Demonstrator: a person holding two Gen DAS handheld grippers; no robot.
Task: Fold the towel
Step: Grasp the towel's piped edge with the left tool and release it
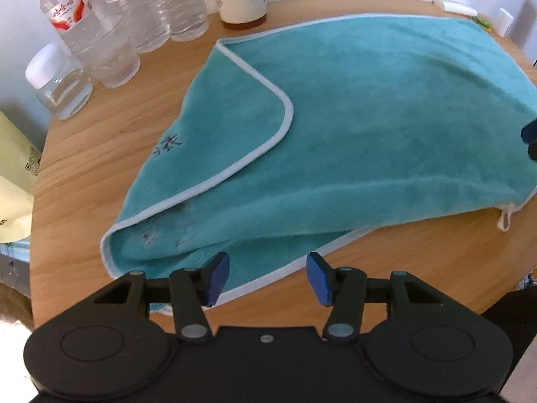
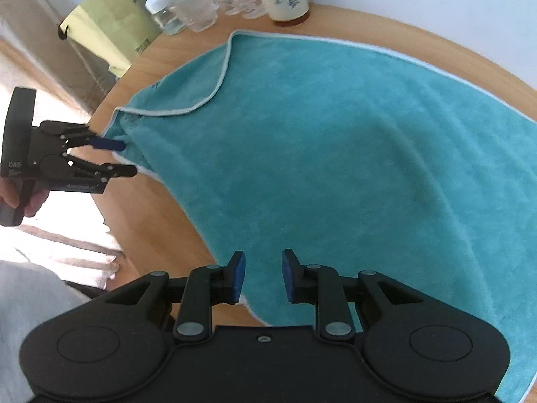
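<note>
Step in hand, by the look of it: getting a grip on the near edge for the next fold.

Left tongs (image 1: 267,277) are spread, nothing pinched; the white-trimmed near hem runs just under and between the pads. Right tongs (image 2: 262,276) stand partly apart, also empty, over the near right edge of the towel (image 2: 335,154), corner just below them.

To do it well, each should probably drop onto the hem itself, take both layers, pinch at matching spots, then lift evenly.

Towel lies teal, already doubled, across the round table (image 1: 84,168); top-layer corner curled back at left. Bottles (image 1: 110,33) well beyond.
</note>
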